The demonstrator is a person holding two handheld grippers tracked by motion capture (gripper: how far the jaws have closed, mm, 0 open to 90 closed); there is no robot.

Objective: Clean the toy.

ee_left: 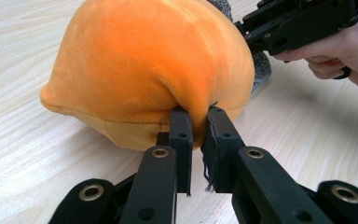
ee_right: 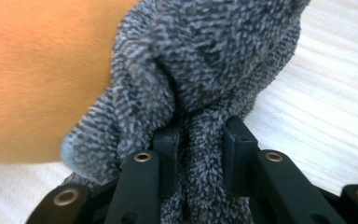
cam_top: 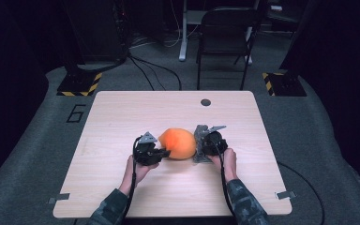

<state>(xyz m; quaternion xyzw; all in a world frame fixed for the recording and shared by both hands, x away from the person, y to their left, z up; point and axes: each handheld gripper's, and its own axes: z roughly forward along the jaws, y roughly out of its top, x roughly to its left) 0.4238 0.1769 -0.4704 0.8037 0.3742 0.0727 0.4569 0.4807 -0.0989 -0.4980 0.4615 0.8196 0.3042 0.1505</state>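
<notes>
Both grippers are on the job at mid-table. The left gripper has its jaws pinched tight on a fold of the orange plush, right at the lower edge facing it, so the plush bulges up and away just ahead of its tips. In the high view the left gripper sits at the plush's near-left side, and the right gripper at its far side, with the grey cloth between it and the plush.

Over at the right gripper, the jaws are nipped narrow on a bunched strand of grey cloth, which rises straight out of them and wraps against the orange plush just to its left.

The step in hand looks like dressing or undressing: one hand anchors the plush, the other works the grey cloth over its end. Which way it's going, on or off, I can't tell from here; the cloth is too bunched to read.

The next move calls for a steady left hold and a clean pull by the right along the plush's length, keeping the cloth from slipping out of that narrow pinch.

Containers? The cloth may be a sleeve or sock with the plush's end partly inside it; no bin or box on the table
</notes>
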